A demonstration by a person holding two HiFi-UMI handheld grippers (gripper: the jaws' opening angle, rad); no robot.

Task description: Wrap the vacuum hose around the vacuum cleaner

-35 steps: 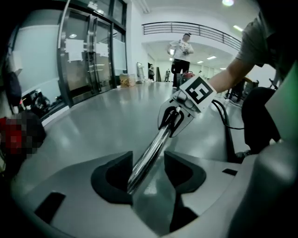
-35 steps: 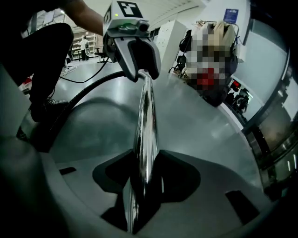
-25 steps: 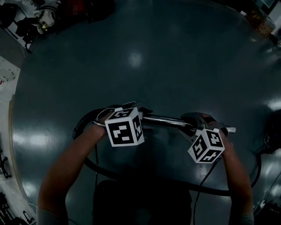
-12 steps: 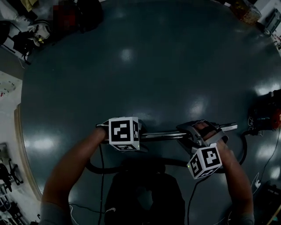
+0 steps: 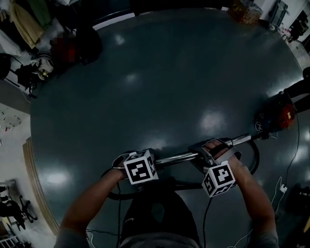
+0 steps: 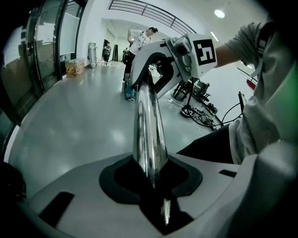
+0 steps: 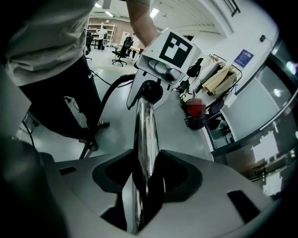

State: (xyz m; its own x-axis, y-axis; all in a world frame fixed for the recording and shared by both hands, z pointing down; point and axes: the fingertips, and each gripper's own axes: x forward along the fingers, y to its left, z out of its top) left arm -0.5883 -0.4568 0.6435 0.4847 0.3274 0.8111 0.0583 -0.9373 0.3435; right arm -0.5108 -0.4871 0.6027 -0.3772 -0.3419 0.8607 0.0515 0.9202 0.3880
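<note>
A chrome vacuum tube [image 5: 179, 156] hangs level above the dark floor, held by both grippers. My left gripper [image 5: 145, 157] grips its left end; its jaws have just been closing, and the tube [image 6: 149, 125] sits clamped in their notch. My right gripper [image 5: 213, 152] is shut on the tube [image 7: 145, 135] further right. The black hose [image 5: 255, 157] leaves the tube's right end and loops back under my arms. The red and black vacuum cleaner [image 5: 280, 115] stands on the floor at the far right. Each gripper view shows the other gripper at the tube's far end.
Bags and clothes [image 5: 29, 24] pile up at the upper left, and a box [image 5: 244, 12] sits at the top edge. Thin cables [image 5: 290, 160] trail on the floor by the vacuum cleaner. My dark trousers [image 5: 155, 218] fill the bottom centre. People [image 6: 139, 39] stand far off.
Both grippers have lifted the tube and the floor now looks farther away. The vacuum cleaner has come into view at the right, and the hose loop has tightened under my arms.
</note>
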